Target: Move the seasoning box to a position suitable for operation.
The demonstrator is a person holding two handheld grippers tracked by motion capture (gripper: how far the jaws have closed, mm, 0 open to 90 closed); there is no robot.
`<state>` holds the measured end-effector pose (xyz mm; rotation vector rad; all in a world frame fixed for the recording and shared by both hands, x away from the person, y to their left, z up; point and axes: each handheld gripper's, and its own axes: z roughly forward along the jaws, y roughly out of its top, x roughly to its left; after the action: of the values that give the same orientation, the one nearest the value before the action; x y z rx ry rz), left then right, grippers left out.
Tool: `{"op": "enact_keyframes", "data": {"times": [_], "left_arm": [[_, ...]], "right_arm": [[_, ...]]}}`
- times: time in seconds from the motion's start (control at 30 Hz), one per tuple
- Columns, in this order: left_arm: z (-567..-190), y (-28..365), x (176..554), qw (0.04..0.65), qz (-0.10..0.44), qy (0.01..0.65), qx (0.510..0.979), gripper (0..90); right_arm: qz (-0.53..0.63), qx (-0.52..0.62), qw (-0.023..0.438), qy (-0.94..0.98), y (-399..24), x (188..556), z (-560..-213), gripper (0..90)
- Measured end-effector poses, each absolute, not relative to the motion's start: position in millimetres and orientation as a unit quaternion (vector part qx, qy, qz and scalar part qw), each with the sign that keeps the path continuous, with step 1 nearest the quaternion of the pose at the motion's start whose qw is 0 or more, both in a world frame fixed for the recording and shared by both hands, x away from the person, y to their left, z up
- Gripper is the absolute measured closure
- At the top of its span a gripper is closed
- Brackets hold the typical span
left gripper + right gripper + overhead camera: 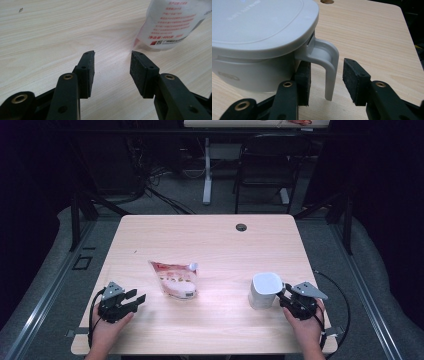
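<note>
A white lidded container (265, 290) (257, 30) with a side handle (330, 75) stands at the table's right front. My right gripper (284, 292) (325, 62) is open with its jaws on either side of that handle; a gap shows between the handle and the right pad (354, 80). A white and red printed pouch (175, 280) (172, 22) lies flat near the middle front. My left gripper (137, 299) (113, 53) rests low at the left front, open, with bare table between its jaws. The pouch's bottom edge lies just ahead and to the right of it.
The wooden table (210, 240) has a cable hole (241, 227) near its far edge. Beyond it stand a black chair (265, 165) and a white desk leg (207, 170) among floor cables. Bare wood stretches across the table's far half.
</note>
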<state>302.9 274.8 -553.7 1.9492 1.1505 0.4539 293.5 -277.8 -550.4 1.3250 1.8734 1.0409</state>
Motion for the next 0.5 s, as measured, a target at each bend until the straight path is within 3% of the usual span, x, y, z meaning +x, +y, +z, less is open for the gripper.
{"op": "enact_keyframes", "data": {"times": [0.23,0.5], "left_arm": [[-555.0,279.4,298.7,0.402,0.179,0.457,0.773,56.3],[-553.6,283.6,295.9,0.397,0.181,0.461,0.773,57.2]], "right_arm": [[0.401,0.501,0.298,0.707,-280.4,299.5,-550.0,58.6],[0.397,0.5,0.293,0.712,-279.2,301.6,-550.4,68.5]]}}
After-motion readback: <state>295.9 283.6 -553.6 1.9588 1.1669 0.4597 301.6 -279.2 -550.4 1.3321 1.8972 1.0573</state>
